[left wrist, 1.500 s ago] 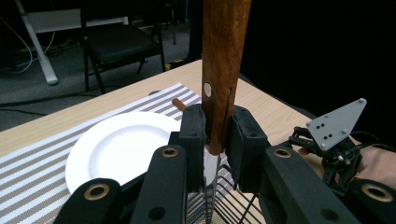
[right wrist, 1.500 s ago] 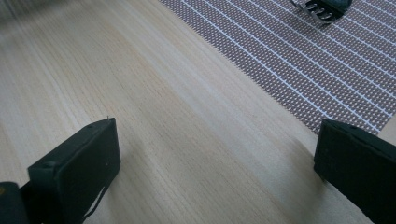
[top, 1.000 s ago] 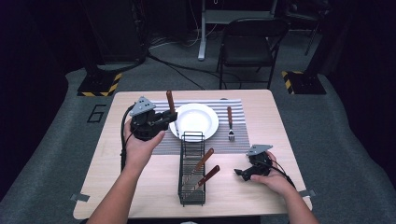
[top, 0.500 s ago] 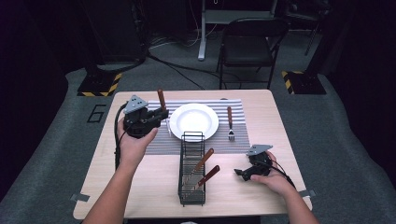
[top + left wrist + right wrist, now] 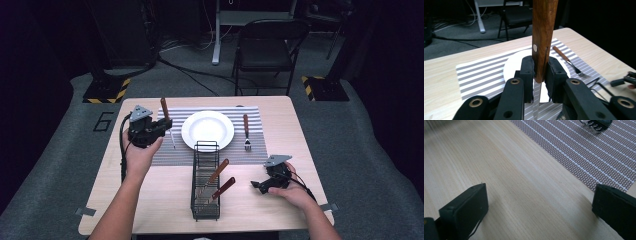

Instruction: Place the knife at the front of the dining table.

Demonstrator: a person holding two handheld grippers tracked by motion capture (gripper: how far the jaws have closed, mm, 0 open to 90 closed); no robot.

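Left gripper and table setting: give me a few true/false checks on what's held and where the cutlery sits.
1. The left gripper is shut on a wooden-handled knife. True.
2. The knife lies flat on the placemat. False: it is held handle up, blade pointing down, left of the plate.
3. A fork lies on the placemat right of the plate. True.
4. The right gripper holds a spoon. False: its jaws stand wide apart over bare table, nothing between them.
5. The wire rack has no cutlery in it. False: two wooden-handled pieces rest in it.
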